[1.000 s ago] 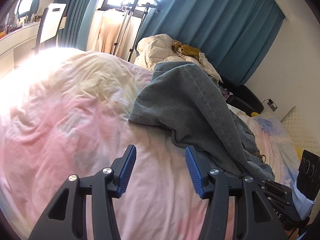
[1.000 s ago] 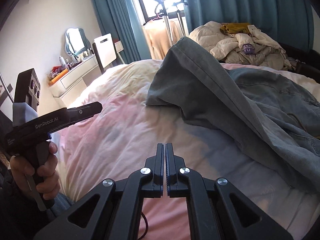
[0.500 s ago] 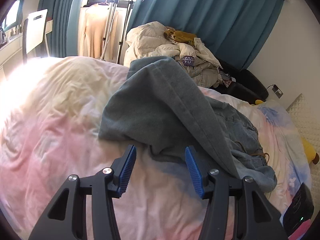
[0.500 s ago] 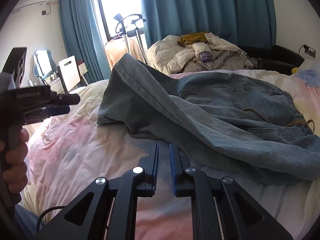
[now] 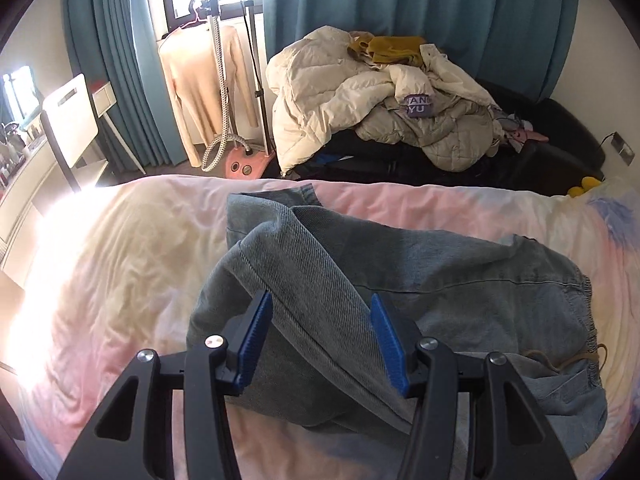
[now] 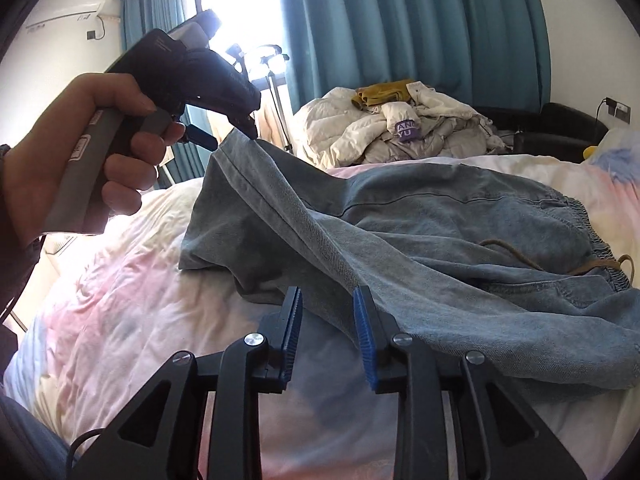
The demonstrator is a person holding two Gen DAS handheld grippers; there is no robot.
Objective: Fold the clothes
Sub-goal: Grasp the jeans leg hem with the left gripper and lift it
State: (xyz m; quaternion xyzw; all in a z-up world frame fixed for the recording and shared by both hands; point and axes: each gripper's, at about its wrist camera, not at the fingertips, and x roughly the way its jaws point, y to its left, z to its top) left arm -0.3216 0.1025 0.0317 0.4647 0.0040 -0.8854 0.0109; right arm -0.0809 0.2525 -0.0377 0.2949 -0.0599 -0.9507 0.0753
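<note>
The jeans (image 6: 420, 240) are spread on the bed (image 6: 120, 300), one leg peaked. The left gripper (image 5: 320, 336) is held wide, unclenched, above that ridge; the right gripper (image 6: 326, 328) – jaws just parting – holds nothing. The hem should be pinched squarely before lifting – seams aligned.

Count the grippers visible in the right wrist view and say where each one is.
2. The right gripper is at the bottom centre, jaws apart, just opened, over the jeans. The left gripper is at upper left, in a hand, by the raised jeans leg.
</note>
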